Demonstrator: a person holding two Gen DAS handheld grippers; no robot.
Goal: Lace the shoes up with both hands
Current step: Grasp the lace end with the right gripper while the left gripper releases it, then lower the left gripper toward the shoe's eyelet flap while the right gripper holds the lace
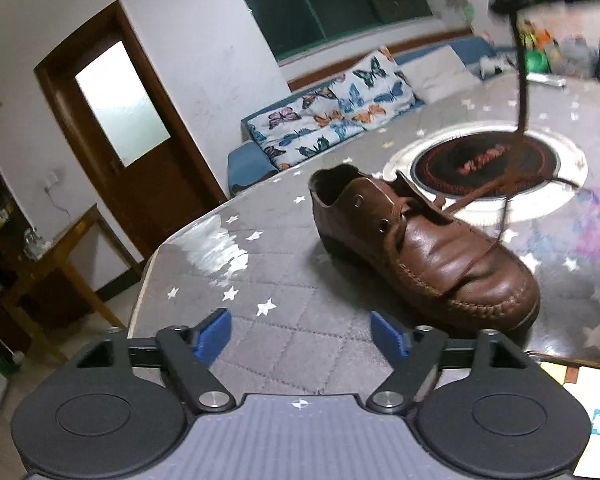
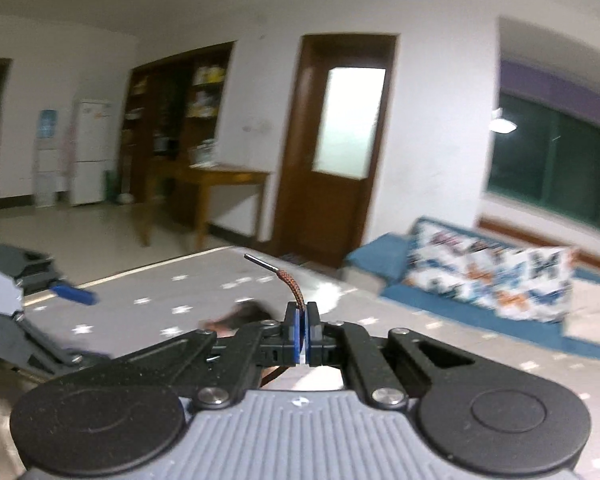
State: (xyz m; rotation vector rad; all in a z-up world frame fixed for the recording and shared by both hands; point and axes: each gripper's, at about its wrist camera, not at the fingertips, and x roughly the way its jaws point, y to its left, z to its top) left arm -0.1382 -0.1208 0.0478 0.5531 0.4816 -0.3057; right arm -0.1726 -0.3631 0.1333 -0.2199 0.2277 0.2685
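Tabletop (image 1: pixel 300 320) under you carries the brown leather shoe (image 1: pixel 432 252), lying ahead of your left tongs (image 1: pixel 300 338), whose blue pads stand spread with nothing between them. Your right tongs (image 2: pixel 302 334) are clenched on the shoelace (image 2: pixel 294 286), its metal tip poking upward.
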